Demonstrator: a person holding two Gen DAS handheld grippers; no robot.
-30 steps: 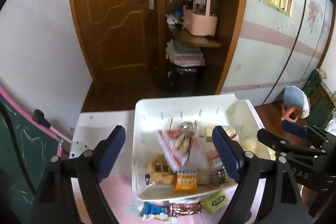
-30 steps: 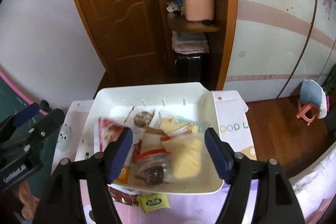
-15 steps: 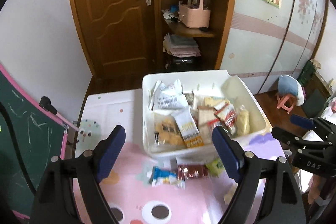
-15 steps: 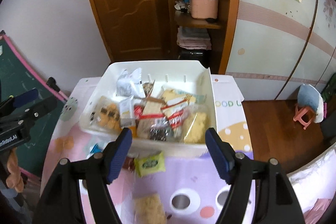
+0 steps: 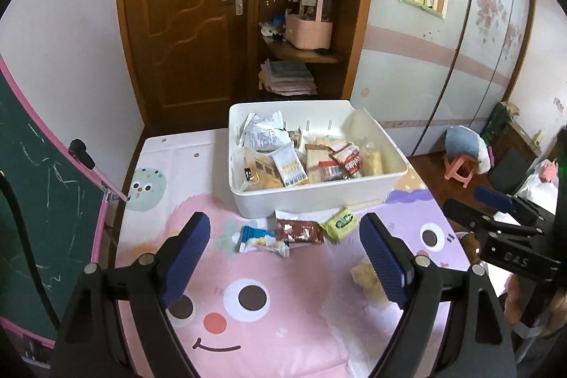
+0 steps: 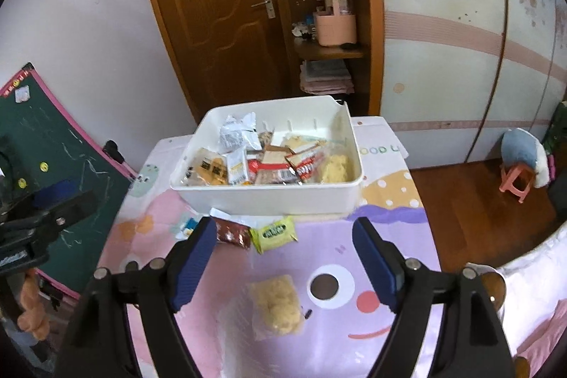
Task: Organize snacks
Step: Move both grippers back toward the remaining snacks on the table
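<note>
A white bin [image 5: 319, 197] [image 6: 269, 199] full of snack packets stands at the far side of the table. In front of it lie a blue-white packet [image 5: 260, 238], a brown packet [image 5: 299, 231] [image 6: 232, 232] and a green packet [image 5: 340, 224] [image 6: 274, 232]. A clear bag of yellow snacks [image 6: 278, 305] [image 5: 365, 277] lies nearer. My left gripper [image 5: 285, 266] is open and empty above the table, short of the loose packets. My right gripper [image 6: 285, 266] is open and empty over the yellow bag.
The table wears a pink and purple cartoon cloth [image 5: 248, 325]. A green chalkboard [image 5: 39, 201] leans at the left. A brown door [image 5: 184, 9] and shelves [image 5: 301, 52] stand behind. A small pink stool [image 6: 515, 181] is on the floor at right.
Both grippers have pulled back and up from over the bin. The bin now sits farther off and the loose packets and yellow bag have come into view.
</note>
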